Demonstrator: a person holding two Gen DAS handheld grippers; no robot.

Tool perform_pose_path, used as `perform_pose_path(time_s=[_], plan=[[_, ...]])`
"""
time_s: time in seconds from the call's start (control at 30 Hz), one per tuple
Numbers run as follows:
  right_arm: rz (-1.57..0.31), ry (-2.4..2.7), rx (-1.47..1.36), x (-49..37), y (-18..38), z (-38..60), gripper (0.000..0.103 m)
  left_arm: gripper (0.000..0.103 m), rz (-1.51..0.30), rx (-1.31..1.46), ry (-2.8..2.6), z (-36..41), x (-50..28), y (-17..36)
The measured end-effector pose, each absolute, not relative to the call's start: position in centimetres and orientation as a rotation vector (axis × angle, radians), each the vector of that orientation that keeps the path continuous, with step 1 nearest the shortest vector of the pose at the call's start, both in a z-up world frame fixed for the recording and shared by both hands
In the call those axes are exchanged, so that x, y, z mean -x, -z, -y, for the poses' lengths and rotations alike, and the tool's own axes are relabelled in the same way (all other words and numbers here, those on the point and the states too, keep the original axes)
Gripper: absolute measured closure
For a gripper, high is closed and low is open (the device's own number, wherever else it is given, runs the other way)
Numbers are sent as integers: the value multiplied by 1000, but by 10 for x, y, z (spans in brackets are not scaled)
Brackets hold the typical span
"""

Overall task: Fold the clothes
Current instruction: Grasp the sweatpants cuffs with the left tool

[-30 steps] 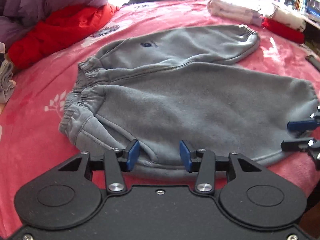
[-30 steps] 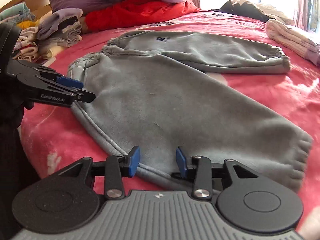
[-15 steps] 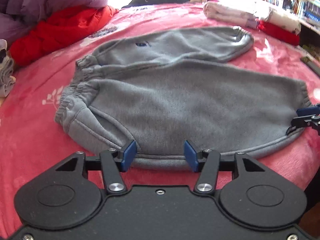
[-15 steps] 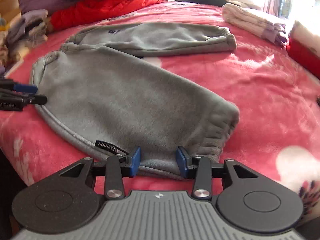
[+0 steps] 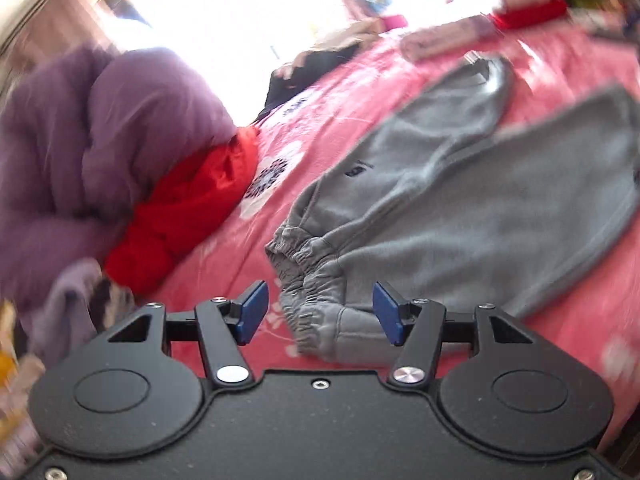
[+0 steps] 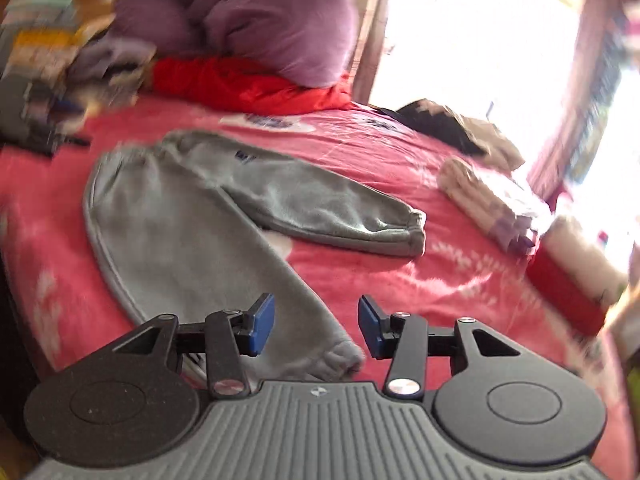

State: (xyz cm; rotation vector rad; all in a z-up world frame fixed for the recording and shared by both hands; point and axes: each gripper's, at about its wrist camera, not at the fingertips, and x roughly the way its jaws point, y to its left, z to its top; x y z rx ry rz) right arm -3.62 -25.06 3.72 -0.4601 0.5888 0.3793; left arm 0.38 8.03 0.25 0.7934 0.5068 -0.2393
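- The grey sweatpants lie flat on the bed; two legs spread apart in a V, each ending in a ribbed cuff; one gathered elastic waistband; one small dark logo near the hip; the fleece is thick and matte
- Left tongs: jaws opening, blue pads apart, nothing pressed between them; the waistband lies just beyond; right tongs: jaws opening, empty, above the near leg's cuff
- One purple quilt piled on one red garment at the head of the bed; one dark garment near the window; a folded pale bundle and a red folded piece at the right edge
- The bed wears a pink blanket with white flower prints; a bright window glares behind; both views are blurred
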Motion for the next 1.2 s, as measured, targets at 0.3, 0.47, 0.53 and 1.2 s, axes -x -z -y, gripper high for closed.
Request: perform_pose_path(time_s=[0.3, 0.47, 0.53, 1.2], plan=[[-637, -454, 646, 41, -8, 229, 56, 46, -535, -897, 270, -74, -12, 27], [-680, -467, 646, 31, 3, 225, 59, 46, -525, -1075, 289, -69, -4, 47], [-684, -485, 697, 37, 6, 224, 59, 46, -534, -1123, 295, -76, -3, 54], [-573, -484, 1117, 69, 61, 215, 48, 46, -394, -1350, 347, -86, -12, 89]])
